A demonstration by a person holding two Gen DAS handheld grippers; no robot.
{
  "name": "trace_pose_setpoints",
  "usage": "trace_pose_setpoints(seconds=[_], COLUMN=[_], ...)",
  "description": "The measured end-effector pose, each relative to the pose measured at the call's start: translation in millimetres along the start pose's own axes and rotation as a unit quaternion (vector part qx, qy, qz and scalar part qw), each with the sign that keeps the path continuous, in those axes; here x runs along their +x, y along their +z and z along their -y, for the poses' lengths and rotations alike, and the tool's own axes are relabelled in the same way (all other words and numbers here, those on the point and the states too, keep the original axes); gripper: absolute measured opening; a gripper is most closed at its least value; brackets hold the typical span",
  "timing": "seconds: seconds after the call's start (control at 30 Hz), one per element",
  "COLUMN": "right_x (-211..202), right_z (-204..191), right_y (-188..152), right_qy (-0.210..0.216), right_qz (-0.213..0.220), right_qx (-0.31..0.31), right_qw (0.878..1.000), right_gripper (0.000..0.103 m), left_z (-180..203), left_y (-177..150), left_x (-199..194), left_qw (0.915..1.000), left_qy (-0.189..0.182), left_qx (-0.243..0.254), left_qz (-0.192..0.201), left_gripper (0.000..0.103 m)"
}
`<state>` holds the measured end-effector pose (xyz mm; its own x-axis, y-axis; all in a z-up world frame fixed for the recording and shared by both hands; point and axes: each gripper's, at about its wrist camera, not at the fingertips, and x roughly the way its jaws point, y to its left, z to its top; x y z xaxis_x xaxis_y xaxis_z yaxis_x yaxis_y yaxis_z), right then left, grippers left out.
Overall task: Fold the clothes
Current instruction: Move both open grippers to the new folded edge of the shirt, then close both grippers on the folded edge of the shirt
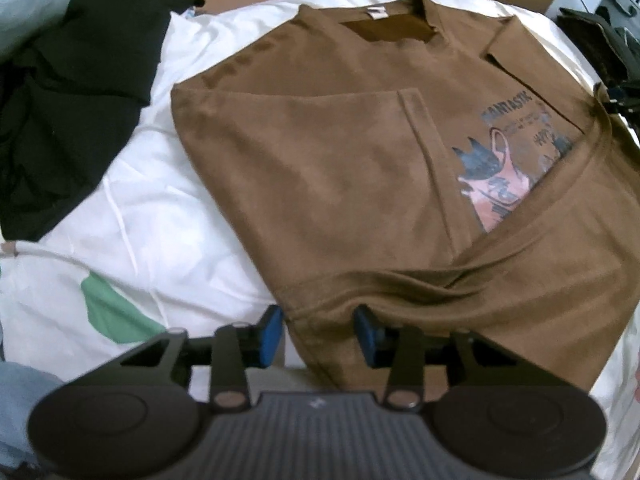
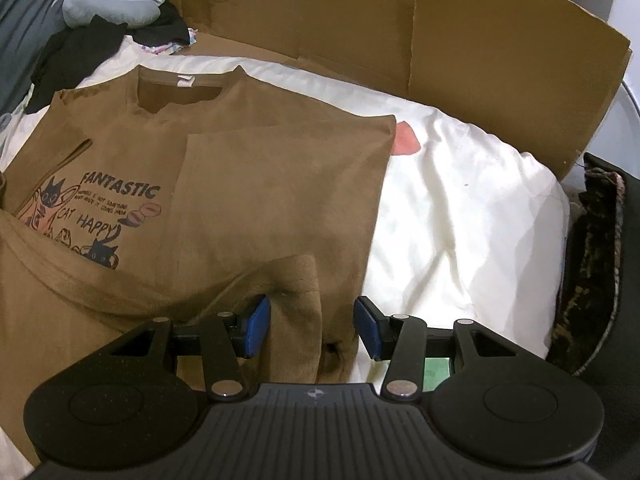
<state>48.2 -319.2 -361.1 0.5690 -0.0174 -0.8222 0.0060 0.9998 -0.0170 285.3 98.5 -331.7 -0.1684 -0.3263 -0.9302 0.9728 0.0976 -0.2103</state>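
Shirt: The brown T-shirt (image 1: 328,168) is lying on the white bed cover (image 1: 132,208), collar toward the far edge where the cardboard (image 2: 460,40) is standing, hem toward me. Both side panels are lying folded in over the chest, so only a strip of the cat print (image 2: 100,216) is showing between them.

Left: I am holding the left hand-held gripper (image 1: 318,334) at the near-left corner of the hem, pointing steeply down. Its blue pads (image 1: 270,332) are straddling the hem edge with cloth between them; they are part-way in and, to my eye, not yet pinching.

Right: I am setting the right hand-held gripper (image 2: 312,326) at the near-right corner, where the hem is bunching up into a ridge. The jaws are standing apart around that ridge; the left pad is brushing it, the right pad is clear.

Reason: I am taking both hem corners together, likely so the bottom can travel up toward the collar in one even fold.

Surroundings: Dark clothes (image 1: 68,100) are waiting at the bed's far-left corner.
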Motion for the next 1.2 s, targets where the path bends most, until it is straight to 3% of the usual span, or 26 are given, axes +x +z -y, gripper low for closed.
trace_pose_setpoints(seconds=[0.4,0.6,0.77,0.8,0.83,0.97,1.2], right_x=[6,3,3,3,3,-8,-29], right_z=[3,17,21,21,20,19,22], right_y=[7,1,-3,-2,-2,0,0], right_qy=[-0.004,-0.006,-0.001,-0.002,-0.005,-0.015,-0.039], right_qz=[0.011,0.006,0.009,0.009,0.008,0.020,0.043], right_qx=[0.024,0.075,0.093,0.093,0.092,0.099,0.117], right_qw=[1.000,0.997,0.996,0.996,0.996,0.995,0.991], right_gripper=[0.048,0.048,0.024,0.017,0.002,0.002,0.001], left_z=[-13,-24,-29,-30,-32,-42,-50], left_y=[-7,-10,-12,-12,-14,-23,-30], left_x=[9,6,2,-1,-4,-18,-43], left_qw=[0.9969,0.9930,0.9914,0.9912,0.9904,0.9847,0.9812], left_qy=[-0.025,-0.041,-0.045,-0.044,-0.045,-0.062,-0.070], left_qx=[-0.072,-0.110,-0.123,-0.125,-0.131,-0.162,-0.171], left_qz=[-0.021,-0.015,-0.008,-0.005,-0.002,0.015,0.057], left_gripper=[0.040,0.040,0.026,0.018,0.013,0.008,0.005])
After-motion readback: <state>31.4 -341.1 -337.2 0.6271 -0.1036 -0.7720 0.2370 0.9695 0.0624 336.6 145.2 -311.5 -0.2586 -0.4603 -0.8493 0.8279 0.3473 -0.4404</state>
